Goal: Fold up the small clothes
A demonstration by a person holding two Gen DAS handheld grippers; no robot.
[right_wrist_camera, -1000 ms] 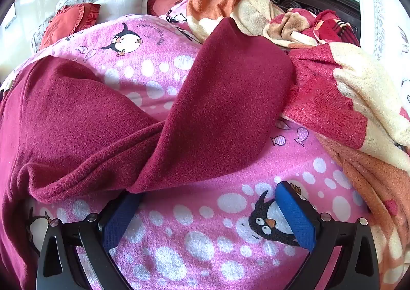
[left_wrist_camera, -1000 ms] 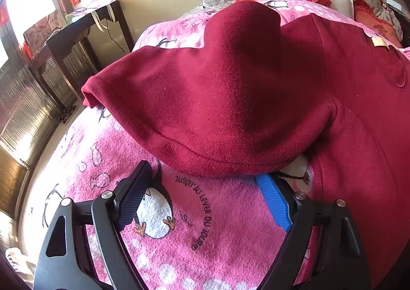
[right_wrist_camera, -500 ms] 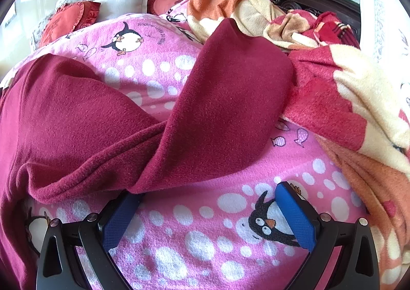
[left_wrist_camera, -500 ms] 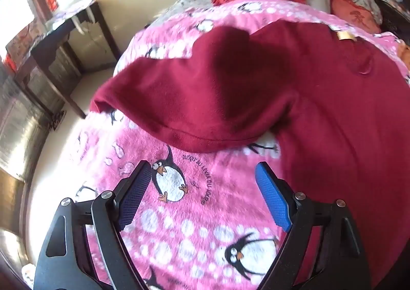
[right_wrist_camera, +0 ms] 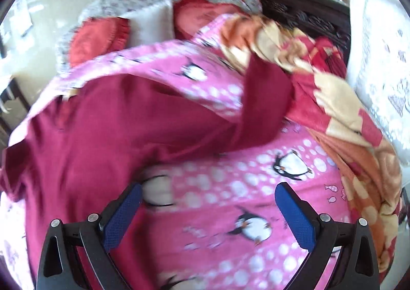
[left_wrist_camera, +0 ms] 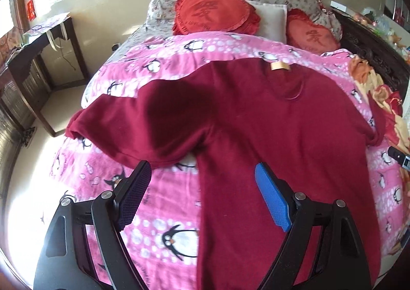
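Observation:
A dark red short-sleeved shirt (left_wrist_camera: 269, 131) lies spread flat on a pink penguin blanket (left_wrist_camera: 166, 203), collar and tan label (left_wrist_camera: 280, 66) at the far end. Its left sleeve (left_wrist_camera: 138, 123) lies out to the left. My left gripper (left_wrist_camera: 202, 182) is open and empty above the shirt's left side, below the sleeve. In the right wrist view the shirt (right_wrist_camera: 115, 136) fills the left, its right sleeve (right_wrist_camera: 264, 105) reaching up to the right. My right gripper (right_wrist_camera: 207, 203) is open and empty over the blanket (right_wrist_camera: 256, 187) beside the shirt. That view is motion-blurred.
Red cushions (left_wrist_camera: 215, 14) and a white pillow (left_wrist_camera: 271, 21) lie at the bed's head. An orange, cream and red blanket (right_wrist_camera: 333, 100) is heaped along the bed's right side. A dark wooden desk (left_wrist_camera: 38, 54) stands left of the bed.
Both grippers have pulled back and up from the shirt, so more of the bed shows. The left sleeve now lies flatter. Both stay open.

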